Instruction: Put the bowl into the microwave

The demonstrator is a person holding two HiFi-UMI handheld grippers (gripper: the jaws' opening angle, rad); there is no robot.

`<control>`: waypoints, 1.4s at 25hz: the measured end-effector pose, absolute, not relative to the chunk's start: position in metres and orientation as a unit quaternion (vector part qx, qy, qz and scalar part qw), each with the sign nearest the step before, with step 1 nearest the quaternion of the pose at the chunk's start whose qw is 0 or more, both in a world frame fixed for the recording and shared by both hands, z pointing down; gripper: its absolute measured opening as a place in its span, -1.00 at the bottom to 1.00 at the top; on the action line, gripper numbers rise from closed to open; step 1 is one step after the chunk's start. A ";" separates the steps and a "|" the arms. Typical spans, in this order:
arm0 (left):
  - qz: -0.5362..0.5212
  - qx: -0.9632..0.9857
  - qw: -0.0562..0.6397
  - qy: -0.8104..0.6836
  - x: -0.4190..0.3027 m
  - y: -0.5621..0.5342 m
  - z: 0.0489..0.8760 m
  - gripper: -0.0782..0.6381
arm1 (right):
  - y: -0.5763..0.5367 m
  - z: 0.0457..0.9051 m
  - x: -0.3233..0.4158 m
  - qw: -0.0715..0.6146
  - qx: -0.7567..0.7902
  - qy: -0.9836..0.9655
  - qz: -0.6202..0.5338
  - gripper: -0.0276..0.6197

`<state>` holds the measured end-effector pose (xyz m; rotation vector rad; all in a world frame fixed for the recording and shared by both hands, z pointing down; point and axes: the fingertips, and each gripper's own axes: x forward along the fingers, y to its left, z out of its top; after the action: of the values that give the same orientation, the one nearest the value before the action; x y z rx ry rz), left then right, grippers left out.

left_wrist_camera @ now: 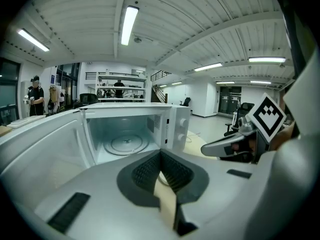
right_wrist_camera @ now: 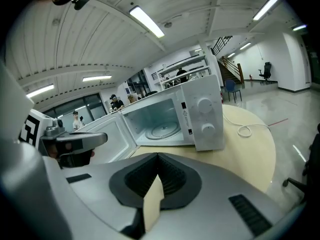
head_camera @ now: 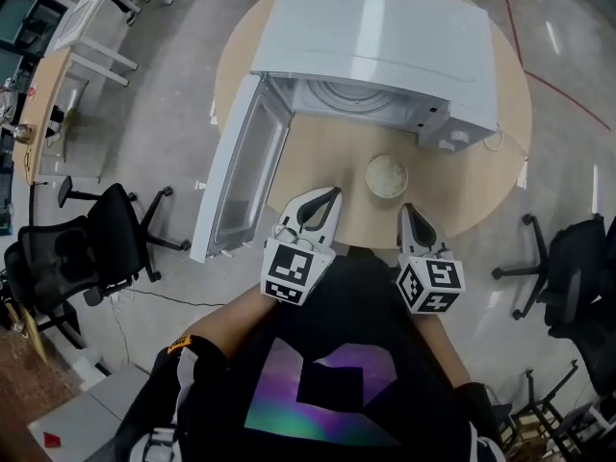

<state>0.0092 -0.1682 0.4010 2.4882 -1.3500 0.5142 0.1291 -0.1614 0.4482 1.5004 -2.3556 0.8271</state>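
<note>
Hand-held gripper, right, jaws together, near upright, mouth-up bowl.

Polished grey floor, round wooden table, black office chairs around. White ribbed ceiling with strip lights.

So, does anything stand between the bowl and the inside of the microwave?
Nothing visible does. The bowl sits on the table just in front of the microwave. The door is swung wide open to the left, only bare table lies between bowl and opening, and inside there is only the turntable.
</note>
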 end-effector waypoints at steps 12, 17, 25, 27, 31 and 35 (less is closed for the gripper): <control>0.249 0.850 0.129 -0.446 0.036 -0.182 0.425 -0.65 | -0.184 0.493 0.150 0.119 0.490 -0.796 0.334 -0.87; 0.267 0.838 0.126 -0.459 0.032 -0.190 0.428 -0.65 | -0.193 0.509 0.158 0.118 0.487 -0.786 0.362 -0.87; 0.258 0.817 0.147 -0.495 0.007 -0.199 0.434 -0.65 | -0.203 0.527 0.160 0.131 0.477 -0.777 0.388 -0.87; 0.253 0.817 0.150 -0.496 0.005 -0.203 0.435 -0.65 | -0.205 0.528 0.157 0.135 0.477 -0.777 0.389 -0.87; 0.244 0.824 0.154 -0.488 0.008 -0.208 0.438 -0.65 | -0.208 0.529 0.156 0.143 0.482 -0.772 0.390 -0.86; 0.239 0.832 0.164 -0.474 0.015 -0.209 0.448 -0.65 | -0.210 0.534 0.157 0.148 0.480 -0.766 0.401 -0.86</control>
<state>0.0150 -0.2091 0.4479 2.3702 -1.3513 0.6799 0.1566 -0.2098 0.5341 1.3819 -2.2026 1.1545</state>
